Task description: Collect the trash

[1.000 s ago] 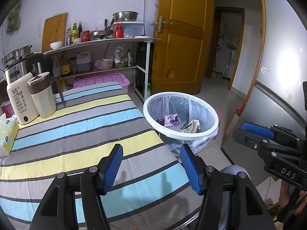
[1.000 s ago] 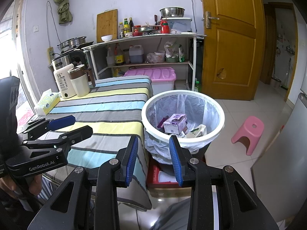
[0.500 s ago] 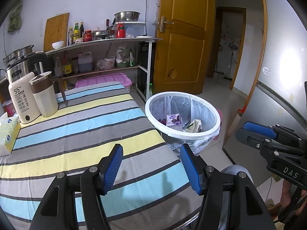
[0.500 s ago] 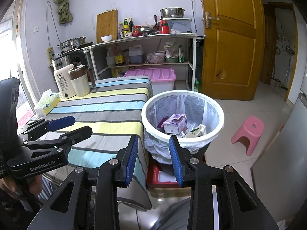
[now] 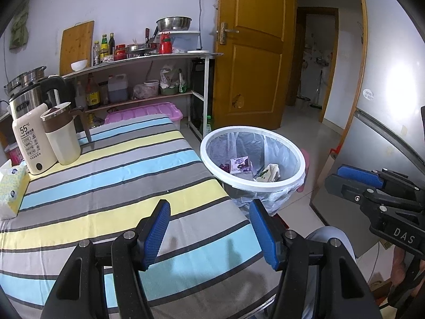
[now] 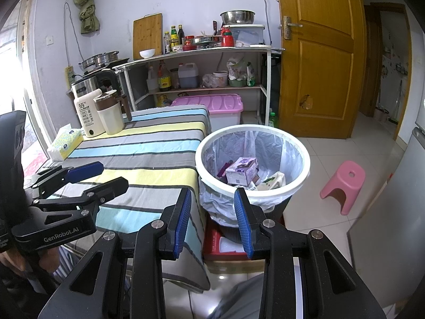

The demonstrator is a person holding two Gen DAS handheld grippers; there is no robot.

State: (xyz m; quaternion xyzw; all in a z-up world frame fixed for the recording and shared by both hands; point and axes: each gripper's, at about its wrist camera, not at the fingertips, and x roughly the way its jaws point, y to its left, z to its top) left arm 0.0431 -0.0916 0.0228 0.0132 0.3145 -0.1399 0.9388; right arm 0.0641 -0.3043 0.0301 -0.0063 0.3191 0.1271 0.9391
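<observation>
Beside the striped cloth-covered table (image 6: 148, 146): white-rimmed round waste bin with clear plastic liner (image 6: 297, 183), trash inside.

Left gripper (image 5: 209, 228) wide open, empty, over the cloth; right gripper (image 6: 212, 220) half open, empty, before the bin. Contents: purple-and-white cardboard carton (image 6: 243, 172), crumpled cream wrapper (image 6: 273, 180); likely light, crushable. Grip carton by its flat sides.

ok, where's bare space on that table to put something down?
The striped cloth is bare from the claws to the far edge beside the trash bin. The left end is crowded: tissue box, water dispenser, jug.
</observation>
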